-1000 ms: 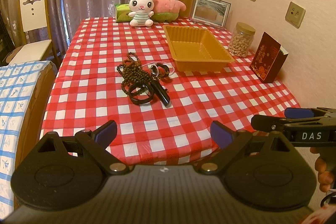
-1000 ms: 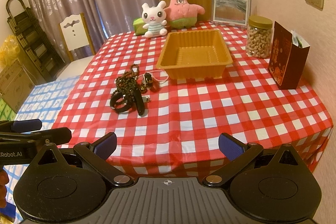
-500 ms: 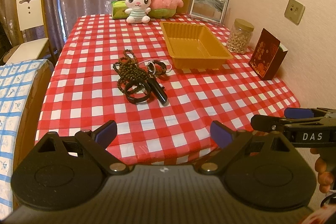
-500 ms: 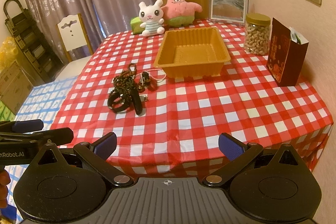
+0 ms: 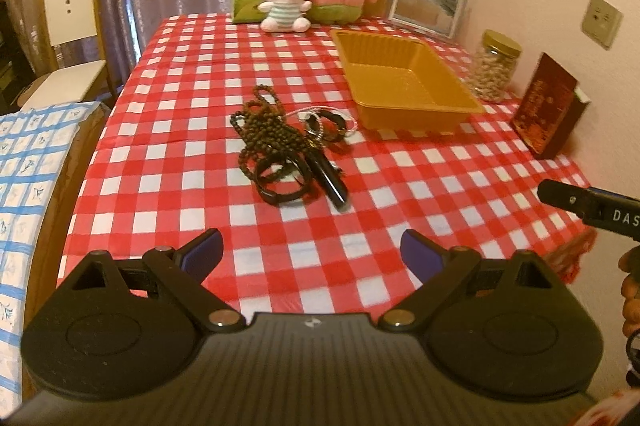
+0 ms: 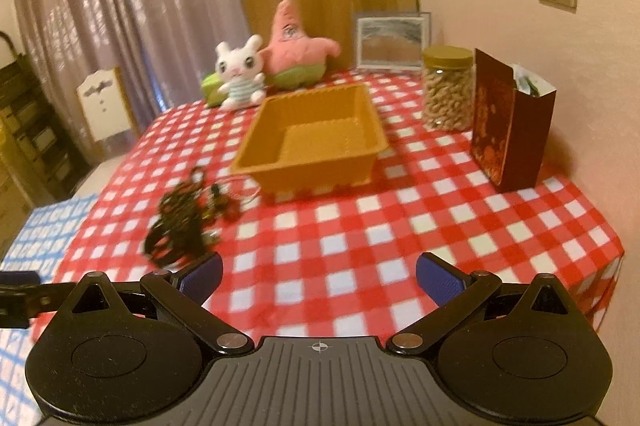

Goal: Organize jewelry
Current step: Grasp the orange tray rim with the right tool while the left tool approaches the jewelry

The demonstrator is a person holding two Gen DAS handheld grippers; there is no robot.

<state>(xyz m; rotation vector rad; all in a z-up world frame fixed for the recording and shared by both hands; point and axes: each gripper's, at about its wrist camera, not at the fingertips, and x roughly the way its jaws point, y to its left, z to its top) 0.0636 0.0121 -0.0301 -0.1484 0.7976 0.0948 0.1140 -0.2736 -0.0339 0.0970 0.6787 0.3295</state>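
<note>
Both tongs are wide apart and hold nothing. The left tongs [image 5: 310, 252] hover above the near edge of the table [image 5: 400, 218]; the jewelry pile [image 5: 288, 150], with dark bead strings, black bangles and rings, lies just ahead of them. The orange tray [image 6: 316, 142] stands empty ahead of the right tongs [image 6: 318, 278], with the pile [image 6: 188, 218] to its left, near it

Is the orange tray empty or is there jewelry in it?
Empty. The orange tray shows only its bare ribbed floor; the jewelry pile lies on the tablecloth beside it.
</note>
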